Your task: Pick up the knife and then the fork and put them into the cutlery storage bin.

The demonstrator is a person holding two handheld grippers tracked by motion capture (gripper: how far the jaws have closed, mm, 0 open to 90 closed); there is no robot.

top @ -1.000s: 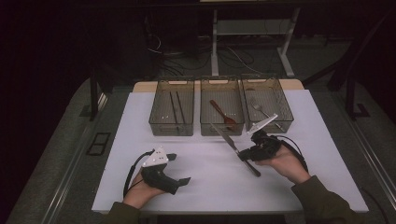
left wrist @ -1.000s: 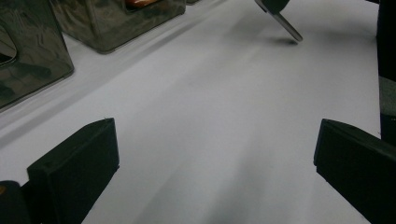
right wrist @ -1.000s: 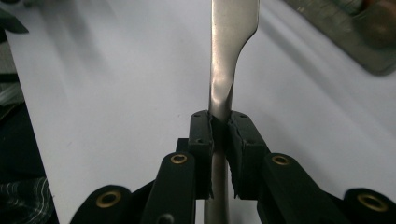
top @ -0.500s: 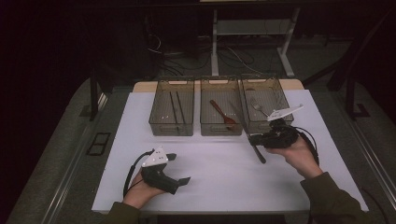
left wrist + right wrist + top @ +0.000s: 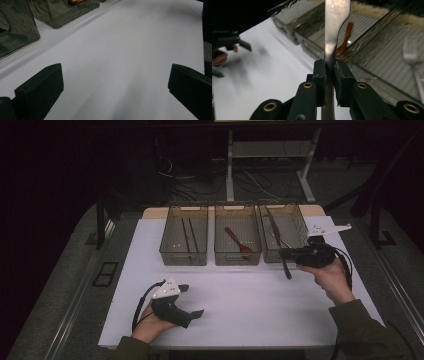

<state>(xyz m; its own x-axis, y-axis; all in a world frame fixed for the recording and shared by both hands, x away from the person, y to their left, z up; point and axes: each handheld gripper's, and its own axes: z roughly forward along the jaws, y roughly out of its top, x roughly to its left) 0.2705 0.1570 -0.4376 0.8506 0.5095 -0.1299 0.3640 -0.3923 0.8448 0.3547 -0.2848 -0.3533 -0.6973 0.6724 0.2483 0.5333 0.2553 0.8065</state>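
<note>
Three smoky, see-through plastic bins stand side by side at the far edge of the white bench (image 5: 240,295): the left bin (image 5: 183,240) holds thin dark sticks (chopsticks, by the look), the middle bin (image 5: 237,237) a red-brown spoon (image 5: 238,242), and the right bin (image 5: 282,232) a metal fork (image 5: 412,53) on its ribbed floor. The right claw (image 5: 285,254) pinches a butter knife (image 5: 335,27), its flat, dull steel blade clamped between the black pads near the handle. In the high view the knife slants across the near wall of the right bin, blade over the bin, handle hanging down toward the bench; that wall sits directly under it. The left claw (image 5: 192,301) rests low on the bench near the front edge, its blocky matte jaws spread wide with bare white surface between them, well apart from the bins.
</note>
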